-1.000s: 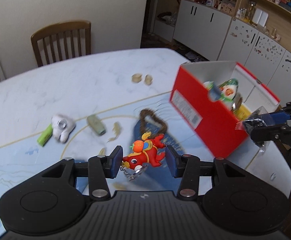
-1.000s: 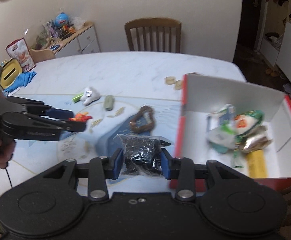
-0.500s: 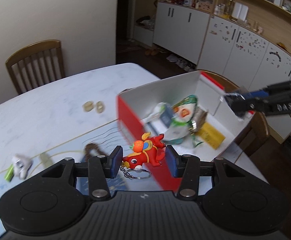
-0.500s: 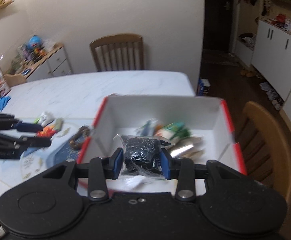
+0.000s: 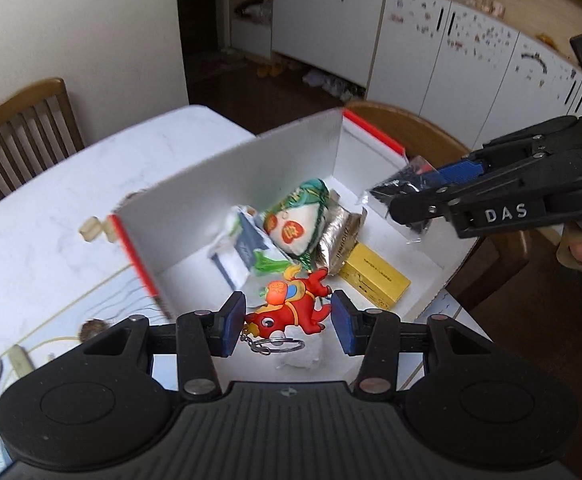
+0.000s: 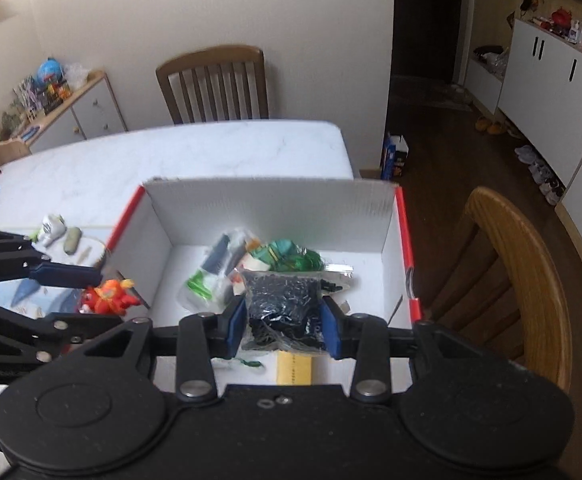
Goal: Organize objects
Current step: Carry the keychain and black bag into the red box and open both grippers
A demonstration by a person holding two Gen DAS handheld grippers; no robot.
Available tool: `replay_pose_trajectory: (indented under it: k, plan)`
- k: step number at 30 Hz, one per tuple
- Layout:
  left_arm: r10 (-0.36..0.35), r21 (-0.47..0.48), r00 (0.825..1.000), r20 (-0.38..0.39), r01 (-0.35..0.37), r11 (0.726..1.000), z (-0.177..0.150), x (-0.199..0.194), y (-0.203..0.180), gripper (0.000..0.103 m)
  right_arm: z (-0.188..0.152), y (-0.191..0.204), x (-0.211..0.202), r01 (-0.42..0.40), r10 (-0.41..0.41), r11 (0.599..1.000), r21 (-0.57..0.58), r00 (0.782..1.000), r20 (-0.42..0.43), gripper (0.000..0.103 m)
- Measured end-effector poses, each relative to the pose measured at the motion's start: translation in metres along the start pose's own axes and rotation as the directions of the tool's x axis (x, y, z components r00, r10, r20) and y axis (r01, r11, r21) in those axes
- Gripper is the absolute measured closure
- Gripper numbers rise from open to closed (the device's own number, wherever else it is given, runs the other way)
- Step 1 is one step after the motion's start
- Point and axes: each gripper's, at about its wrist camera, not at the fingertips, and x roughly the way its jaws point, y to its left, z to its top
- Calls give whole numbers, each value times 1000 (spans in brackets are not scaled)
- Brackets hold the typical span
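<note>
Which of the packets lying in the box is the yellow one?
The flat rectangular yellow packet on the box floor, nearest the open side. The others are a green-and-white triangular pouch, a silver foil pack and a blue-and-white one.

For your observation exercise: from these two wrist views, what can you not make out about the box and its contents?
- Box floor, right wrist view: the bag of black bits in the right tool covers its middle.
- Yellow carton: mostly hidden behind that tool.
- Packet print, left wrist view: too blurred to read.
- Box's near wall, left wrist view: hidden by the left tool holding the red keychain.
</note>
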Motion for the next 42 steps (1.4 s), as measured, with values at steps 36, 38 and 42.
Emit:
replay_pose_trajectory:
  k: [36,38,42]
  plan:
    - [55,-43,976,-208,-66,997,3,86,-9,56,-15,-17,77,-40,35,999,-24,982,-184,64]
    - [55,-48,977,-206,-66,997,3,85,-9,56,-16,-17,78,-35,30,999,-23,983,-182,64]
    - [53,-65,979,-195,-66,996,3,81,-8,49,-16,-18,74,-42,38,999,-15,983,-177,61]
